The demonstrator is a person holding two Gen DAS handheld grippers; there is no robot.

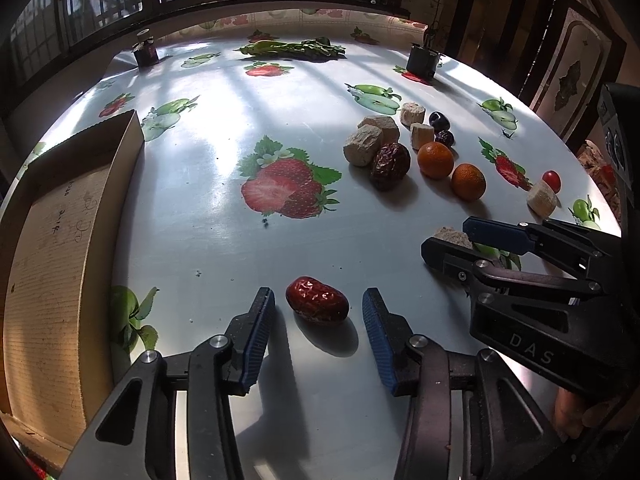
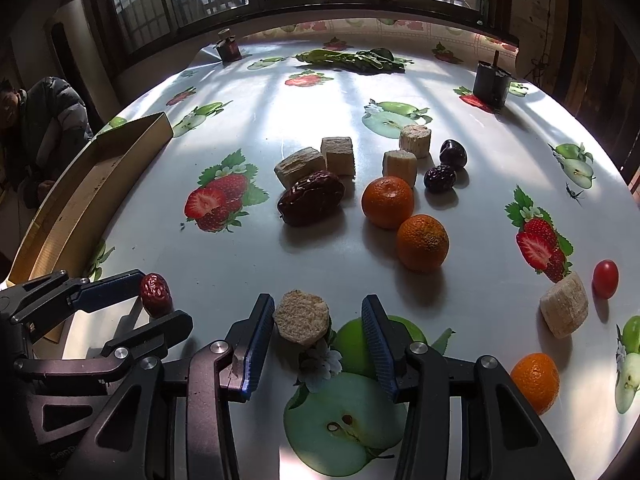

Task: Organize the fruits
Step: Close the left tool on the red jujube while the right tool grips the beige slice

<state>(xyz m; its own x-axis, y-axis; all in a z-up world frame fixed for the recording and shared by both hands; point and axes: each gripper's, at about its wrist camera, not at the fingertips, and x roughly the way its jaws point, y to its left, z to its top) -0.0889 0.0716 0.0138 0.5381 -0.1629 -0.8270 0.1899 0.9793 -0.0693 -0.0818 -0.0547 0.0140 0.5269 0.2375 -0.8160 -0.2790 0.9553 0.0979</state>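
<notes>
My left gripper is open, its fingers either side of a red jujube lying on the table; it also shows in the right wrist view. My right gripper is open around a beige cut chunk, which touches the left finger; the chunk shows in the left wrist view. A cardboard box stands at the left. Two oranges, a large dark date, more beige chunks and dark fruits lie mid-table.
A cherry tomato, a beige chunk and another orange lie at the right. Green leaves, a dark jar and a black cup stand at the far edge. A person sits at left.
</notes>
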